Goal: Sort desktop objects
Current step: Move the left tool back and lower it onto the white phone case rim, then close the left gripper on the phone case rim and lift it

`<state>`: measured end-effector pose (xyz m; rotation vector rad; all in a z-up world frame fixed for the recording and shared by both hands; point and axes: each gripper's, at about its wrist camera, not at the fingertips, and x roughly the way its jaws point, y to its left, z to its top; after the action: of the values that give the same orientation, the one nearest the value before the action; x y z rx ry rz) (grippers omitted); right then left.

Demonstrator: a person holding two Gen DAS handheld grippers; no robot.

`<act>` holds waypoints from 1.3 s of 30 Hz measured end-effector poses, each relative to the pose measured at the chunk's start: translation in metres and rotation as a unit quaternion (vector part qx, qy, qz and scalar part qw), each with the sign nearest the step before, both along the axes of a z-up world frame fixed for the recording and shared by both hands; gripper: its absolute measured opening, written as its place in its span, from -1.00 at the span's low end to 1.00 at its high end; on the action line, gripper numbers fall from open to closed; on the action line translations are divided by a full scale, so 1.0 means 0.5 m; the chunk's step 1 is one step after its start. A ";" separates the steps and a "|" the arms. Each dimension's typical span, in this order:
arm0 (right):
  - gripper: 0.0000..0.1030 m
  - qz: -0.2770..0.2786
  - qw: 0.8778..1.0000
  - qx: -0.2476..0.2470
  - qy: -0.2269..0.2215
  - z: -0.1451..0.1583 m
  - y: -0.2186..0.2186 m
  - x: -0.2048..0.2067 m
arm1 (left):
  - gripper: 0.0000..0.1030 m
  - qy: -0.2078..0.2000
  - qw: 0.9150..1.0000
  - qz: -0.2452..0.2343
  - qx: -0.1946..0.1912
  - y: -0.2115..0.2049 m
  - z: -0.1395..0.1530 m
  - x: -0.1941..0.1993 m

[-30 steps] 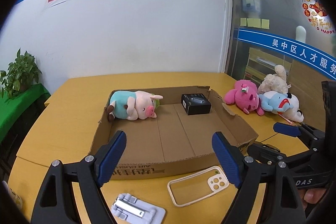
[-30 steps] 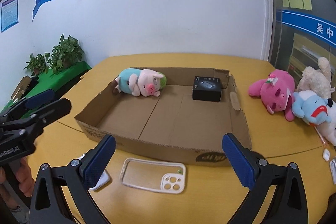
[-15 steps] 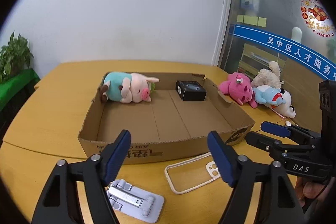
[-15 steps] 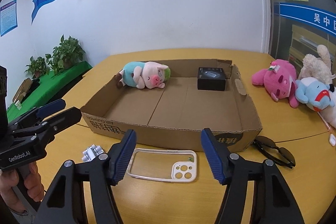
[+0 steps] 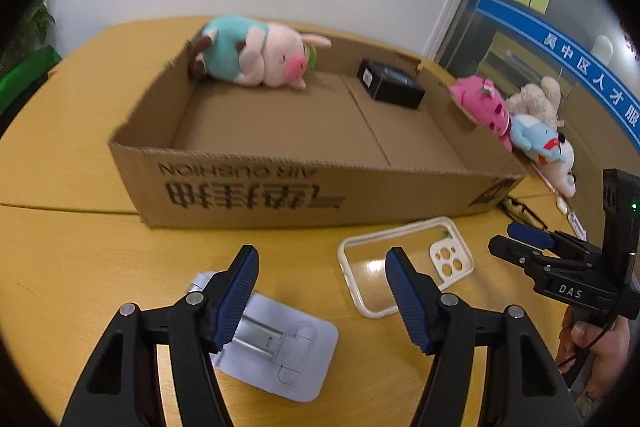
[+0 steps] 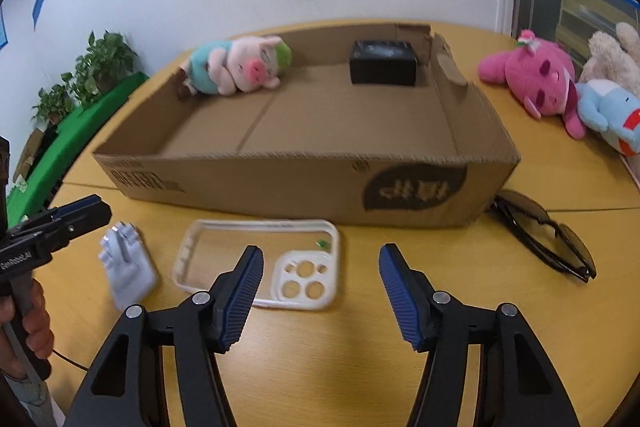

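A shallow cardboard box (image 5: 256,187) (image 6: 304,183) holds a pig plush (image 5: 256,57) (image 6: 236,67) and a small black box (image 5: 390,87) (image 6: 382,67). In front of it on the yellow table lie a white phone case (image 5: 404,261) (image 6: 260,263), a grey phone stand (image 5: 280,351) (image 6: 126,267) and black sunglasses (image 6: 544,239). My left gripper (image 5: 320,291) is open and empty, low over the stand. My right gripper (image 6: 320,287) is open and empty, just before the phone case.
A pink plush (image 6: 536,83) (image 5: 484,105), a blue plush (image 6: 612,115) (image 5: 536,139) and a beige plush (image 6: 612,55) lie right of the box. Potted plants (image 6: 92,67) on a green surface stand at the far left. A white wall is behind.
Both grippers have moved down and closer to the table front; their jaws have narrowed but stay open. The box and items in front now look larger and nearer.
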<state>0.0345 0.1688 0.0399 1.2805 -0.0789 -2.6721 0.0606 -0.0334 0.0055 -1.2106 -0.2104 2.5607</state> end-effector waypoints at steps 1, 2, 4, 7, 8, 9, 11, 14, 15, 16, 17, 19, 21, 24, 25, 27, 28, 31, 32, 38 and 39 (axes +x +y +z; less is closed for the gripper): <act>0.14 0.002 1.000 0.004 -0.008 -0.012 0.002 -0.003 | 0.27 -0.008 1.000 -0.002 -0.003 0.008 -0.008 -0.004; 0.06 0.004 1.000 0.006 -0.014 -0.024 0.006 -0.006 | 0.27 -0.016 1.000 -0.004 -0.005 0.016 -0.017 -0.009; -0.22 0.007 0.999 0.003 -0.032 -0.049 0.015 -0.015 | 0.27 -0.029 0.999 -0.007 -0.010 0.030 -0.030 -0.020; -0.44 0.008 0.999 -0.003 -0.049 -0.076 0.027 -0.027 | 0.27 -0.055 0.998 -0.006 -0.021 0.047 -0.054 -0.039; -0.45 0.008 0.999 -0.004 -0.049 -0.079 0.028 -0.028 | 0.27 -0.064 0.998 -0.005 -0.025 0.053 -0.063 -0.045; -0.45 0.012 0.999 -0.004 -0.047 -0.079 0.027 -0.030 | 0.27 -0.072 0.997 -0.007 -0.028 0.059 -0.071 -0.051; -0.50 0.023 0.999 0.002 -0.045 -0.079 0.019 -0.032 | 0.27 -0.091 0.995 -0.015 -0.036 0.072 -0.087 -0.059; -0.54 0.043 0.998 0.000 -0.049 -0.083 0.007 -0.031 | 0.27 -0.093 0.994 -0.014 -0.054 0.086 -0.096 -0.061; -0.56 0.047 0.998 0.002 -0.051 -0.086 0.006 -0.030 | 0.27 -0.094 0.994 -0.014 -0.059 0.089 -0.097 -0.061; -0.61 0.051 0.997 0.004 -0.053 -0.090 0.003 -0.029 | 0.27 -0.094 0.994 -0.015 -0.062 0.091 -0.098 -0.060; -0.67 0.053 0.997 0.002 -0.055 -0.095 0.001 -0.026 | 0.15 -0.092 0.994 -0.016 -0.063 0.091 -0.097 -0.059; -0.75 0.051 0.997 -0.007 -0.051 -0.096 0.008 -0.013 | -0.28 -0.088 0.994 -0.020 -0.066 0.093 -0.096 -0.058; -0.75 0.050 0.997 -0.025 -0.055 -0.095 0.017 -0.001 | -0.73 -0.094 0.994 -0.031 -0.054 0.097 -0.097 -0.059; -0.76 0.054 0.995 -0.049 -0.065 -0.094 0.023 0.028 | -0.82 -0.092 0.993 -0.047 -0.062 0.117 -0.096 -0.051; -0.74 0.056 0.995 -0.046 -0.066 -0.092 0.022 0.039 | -0.82 -0.092 0.993 -0.049 -0.061 0.121 -0.096 -0.049; -0.69 0.052 0.995 -0.049 -0.066 -0.086 0.027 0.053 | -0.83 -0.096 0.993 -0.056 -0.044 0.123 -0.097 -0.043; -0.68 0.047 0.996 -0.052 -0.060 -0.080 0.032 0.058 | -0.86 -0.097 0.993 -0.059 -0.041 0.126 -0.098 -0.041; -0.58 0.031 0.997 -0.050 -0.048 -0.069 0.049 0.065 | -0.86 -0.099 0.992 -0.070 -0.037 0.139 -0.097 -0.036; -0.58 0.028 0.997 -0.045 -0.050 -0.071 0.050 0.063 | -0.87 -0.100 0.992 -0.075 -0.032 0.143 -0.098 -0.034; -0.78 0.011 0.998 -0.017 -0.065 -0.087 0.045 0.063 | -0.88 -0.091 0.992 -0.083 -0.017 0.149 -0.085 -0.028; -0.78 0.007 0.998 -0.019 -0.067 -0.086 0.050 0.063 | -0.88 -0.086 0.993 -0.084 -0.012 0.153 -0.078 -0.028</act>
<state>0.0660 0.1937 -0.0033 1.4398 -0.1368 -2.5574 0.0464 0.0430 -0.0335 -1.3978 -0.1086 2.3231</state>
